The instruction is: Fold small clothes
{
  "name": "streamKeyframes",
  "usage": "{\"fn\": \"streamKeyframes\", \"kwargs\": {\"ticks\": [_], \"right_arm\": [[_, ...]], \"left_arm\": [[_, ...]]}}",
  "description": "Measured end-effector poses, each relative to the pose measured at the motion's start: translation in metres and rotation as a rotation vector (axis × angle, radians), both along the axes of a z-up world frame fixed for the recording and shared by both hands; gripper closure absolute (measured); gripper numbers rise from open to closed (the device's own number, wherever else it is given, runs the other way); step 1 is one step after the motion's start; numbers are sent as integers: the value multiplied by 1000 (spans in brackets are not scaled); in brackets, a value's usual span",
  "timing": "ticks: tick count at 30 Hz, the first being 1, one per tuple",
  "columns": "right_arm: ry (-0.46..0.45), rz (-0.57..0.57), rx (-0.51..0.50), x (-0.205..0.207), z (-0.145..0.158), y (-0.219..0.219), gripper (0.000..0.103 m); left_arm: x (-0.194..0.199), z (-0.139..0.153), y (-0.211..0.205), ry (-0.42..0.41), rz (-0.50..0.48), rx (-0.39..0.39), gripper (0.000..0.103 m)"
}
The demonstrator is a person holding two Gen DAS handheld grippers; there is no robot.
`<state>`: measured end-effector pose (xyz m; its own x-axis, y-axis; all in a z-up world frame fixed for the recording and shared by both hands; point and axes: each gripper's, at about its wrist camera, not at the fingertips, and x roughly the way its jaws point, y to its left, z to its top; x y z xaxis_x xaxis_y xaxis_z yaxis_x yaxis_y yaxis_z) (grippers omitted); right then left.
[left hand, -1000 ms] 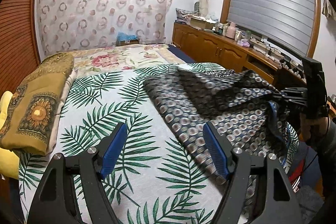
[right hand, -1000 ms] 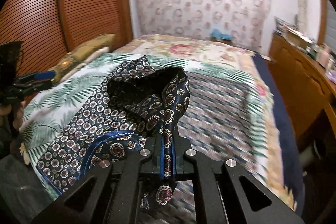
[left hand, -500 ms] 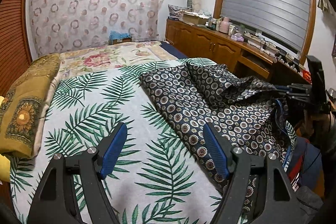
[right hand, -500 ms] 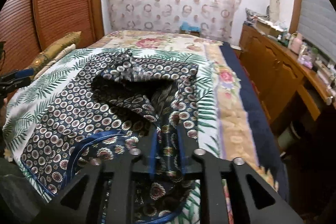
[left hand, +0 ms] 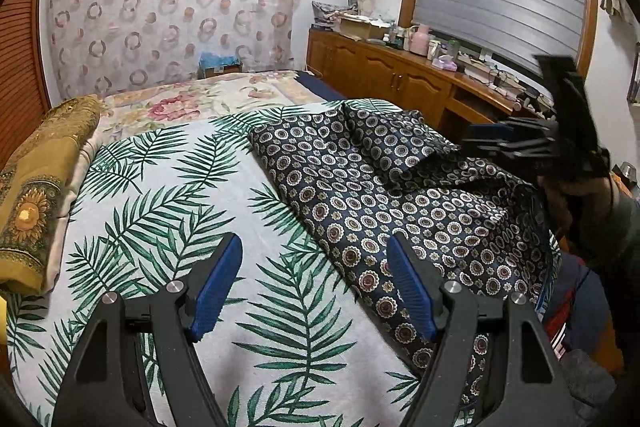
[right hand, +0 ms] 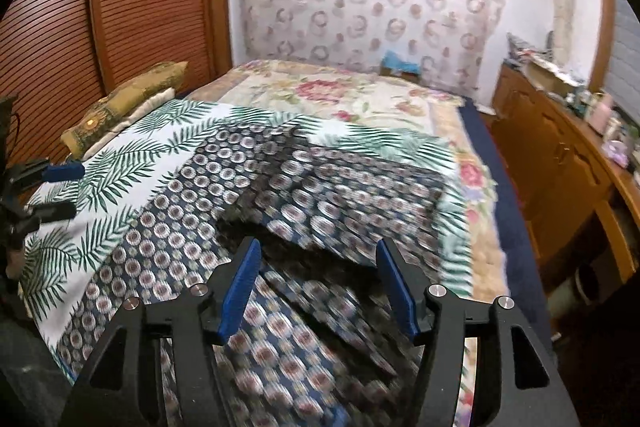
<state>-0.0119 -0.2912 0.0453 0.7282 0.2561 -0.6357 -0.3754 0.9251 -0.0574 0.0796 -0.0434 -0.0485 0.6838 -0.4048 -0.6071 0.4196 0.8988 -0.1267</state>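
- Left tool (left hand: 314, 287) gapes wide, empty, above the palm-leaf sheet (left hand: 168, 227).
- Right tool (right hand: 318, 285) spread wide too, gripping nothing.
- Patterned garment (left hand: 392, 195) sprawls at two o'clock: thin, limp, probably slippery. Pinch a hem corner.

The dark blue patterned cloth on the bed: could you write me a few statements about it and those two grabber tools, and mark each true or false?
1. The dark blue silky garment with round medallion print lies on the white palm-leaf bedspread. True.
2. The right gripper is clamped on the garment. False: its jaws stand wide apart with nothing between them.
3. The left gripper is open and holds nothing. True.
4. A mustard-yellow sunflower-print pillow lies on top of the garment. False: it sits at the bed's far side, apart from the garment.
5. The garment lies perfectly flat. False: part of it is folded over itself.
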Motion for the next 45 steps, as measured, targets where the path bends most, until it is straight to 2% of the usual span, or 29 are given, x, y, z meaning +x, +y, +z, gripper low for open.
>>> {"fn": "streamKeyframes", "kwargs": {"ticks": [3, 7, 9, 10, 11, 13, 16, 20, 25, 28, 30, 32, 34, 37, 41, 43, 45], "right_arm": [[43, 42, -38, 21, -10, 12, 41], [86, 57, -179, 44, -24, 21, 41], [81, 65, -208, 51, -23, 18, 61], [67, 60, -217, 56, -21, 17, 88], [51, 51, -216, 61, -17, 17, 96], [54, 39, -186, 72, -10, 5, 97], [45, -27, -145, 92, 1, -16, 97], [28, -186, -118, 122, 8, -49, 97], [62, -244, -50, 136, 6, -77, 80], [44, -257, -41, 124, 8, -84, 78], [28, -252, -29, 116, 10, -82, 72], [32, -212, 10, 109, 5, -74, 51], [63, -170, 50, 106, -2, -69, 45], [128, -138, 88, 116, -13, -66, 45], [268, -51, 166, 137, -25, -59, 45], [271, -59, 146, 142, -29, -59, 45], [268, -50, 132, 147, -29, -58, 60]], "left_arm": [[-2, -2, -1, 4, -3, 1, 28], [-3, -4, 0, 9, -2, -1, 28], [-3, -4, 0, 11, -2, -3, 28], [-4, -4, 0, 12, -1, -4, 28], [-4, -5, 1, 12, -1, -4, 28], [-5, -5, 0, 14, -4, -7, 28], [-5, -6, 0, 15, -5, -8, 28], [-5, -7, -1, 20, -5, -7, 28], [-5, -7, -3, 23, -5, -5, 28], [-5, -7, -3, 23, -6, -6, 28], [-5, -7, -3, 23, -7, -6, 28], [-4, -8, -5, 24, -10, -6, 28], [-4, -8, -8, 25, -14, -4, 28], [-4, -8, -10, 26, -18, 0, 28], [-4, -9, -11, 27, -21, 4, 28], [-4, -9, -11, 29, -23, 3, 28], [-4, -10, -12, 31, -25, 1, 28]]}}
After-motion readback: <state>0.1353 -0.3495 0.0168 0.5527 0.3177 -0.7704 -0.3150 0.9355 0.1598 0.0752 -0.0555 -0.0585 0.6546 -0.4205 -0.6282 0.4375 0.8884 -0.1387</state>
